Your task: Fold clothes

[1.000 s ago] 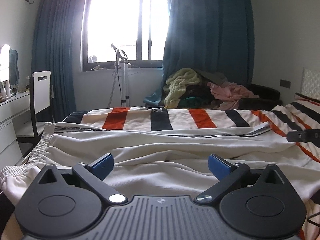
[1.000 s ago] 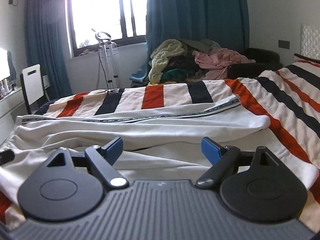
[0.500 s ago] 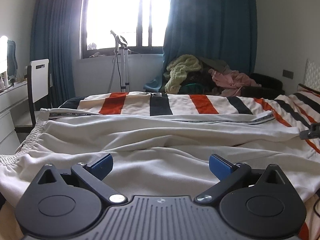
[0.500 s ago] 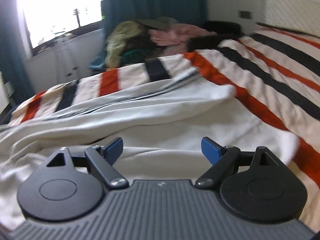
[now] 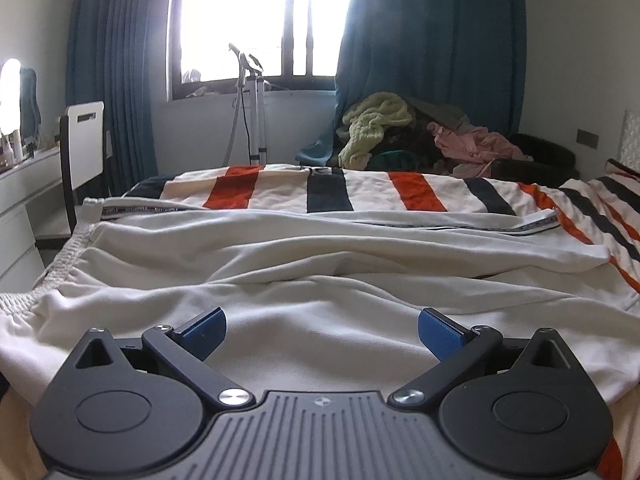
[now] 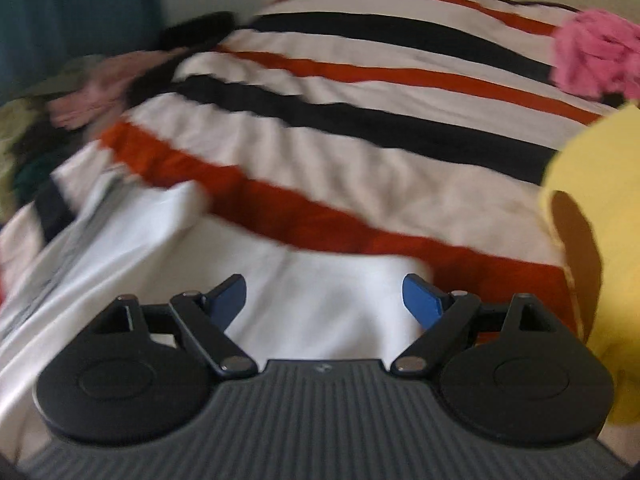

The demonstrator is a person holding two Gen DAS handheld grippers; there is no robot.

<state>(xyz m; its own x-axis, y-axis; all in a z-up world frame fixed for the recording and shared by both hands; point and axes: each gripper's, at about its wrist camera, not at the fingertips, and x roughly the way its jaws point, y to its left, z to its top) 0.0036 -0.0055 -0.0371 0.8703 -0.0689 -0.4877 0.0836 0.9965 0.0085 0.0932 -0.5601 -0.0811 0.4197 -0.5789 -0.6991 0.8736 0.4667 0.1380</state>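
White trousers (image 5: 320,264) lie spread across the striped bed (image 5: 416,192), waistband to the left; the left claw (image 5: 320,334) hovers just above them, fingers apart, gripping nothing. From the right wrist, blurred, the right claw (image 6: 324,300) gapes over the trousers' end, beside a yellow garment (image 6: 600,240).

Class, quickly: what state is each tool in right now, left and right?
Left tool: open, holding nothing, above the white cotton trousers.
Right tool: open, holding nothing, over the trousers' end.

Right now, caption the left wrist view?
Open left hand-held gripper above white trousers spread on striped bed.
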